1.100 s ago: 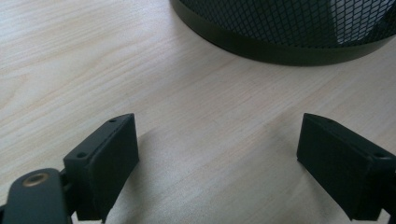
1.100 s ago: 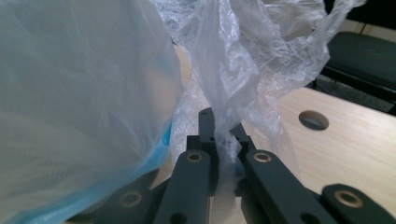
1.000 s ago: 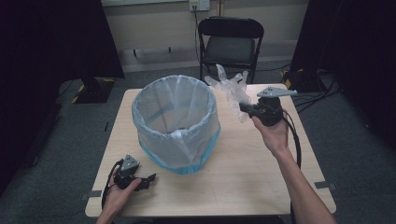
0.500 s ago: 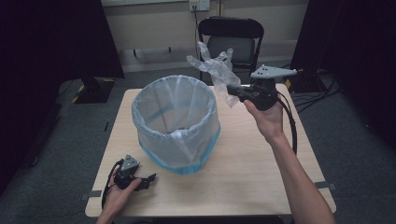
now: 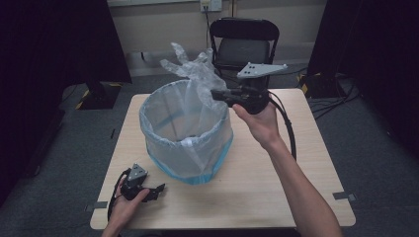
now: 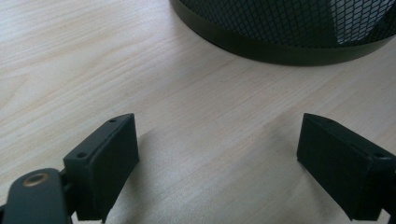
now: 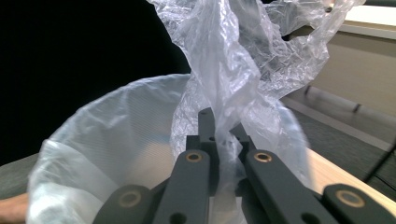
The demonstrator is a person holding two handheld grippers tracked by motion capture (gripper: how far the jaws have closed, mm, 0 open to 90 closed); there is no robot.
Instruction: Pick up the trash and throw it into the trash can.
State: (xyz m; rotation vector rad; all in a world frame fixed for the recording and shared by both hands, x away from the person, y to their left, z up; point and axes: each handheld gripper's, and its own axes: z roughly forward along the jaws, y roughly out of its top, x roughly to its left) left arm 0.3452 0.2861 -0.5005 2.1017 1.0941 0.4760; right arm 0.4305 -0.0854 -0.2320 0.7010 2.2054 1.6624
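1. High view: a pale wooden rectangular tabletop (image 5: 276, 197) carries a round mesh waste bin lined with a translucent white plastic bag (image 5: 185, 133), standing toward the left half, nearer the far edge than the near one. A blue band of the liner shows round the bin's base.
2. Same view: the right gripper (image 5: 217, 95), black with a grey three-cornered plate on top, is held in the person's right hand (image 5: 259, 123) above the bin's far right rim. Its jaws are pinched on a crumpled clear plastic bag (image 5: 195, 69), which rises loose above and behind the rim.
3. Same view: the left gripper (image 5: 157, 190) lies on the tabletop near the near left corner, held in the left hand (image 5: 126, 205), just in front of the bin's base. A black folding chair (image 5: 244, 42) stands beyond the far edge.
4. Left gripper view: the two black jaws stand wide apart over bare wood, nothing between them. The black mesh base of the bin curves across the top, its bottom ring resting on the tabletop.
5. Right gripper view: the jaws are pressed together on a twisted fold of the crumpled clear plastic bag, which billows upward. The lined bin's open mouth lies just below and beyond the jaws.
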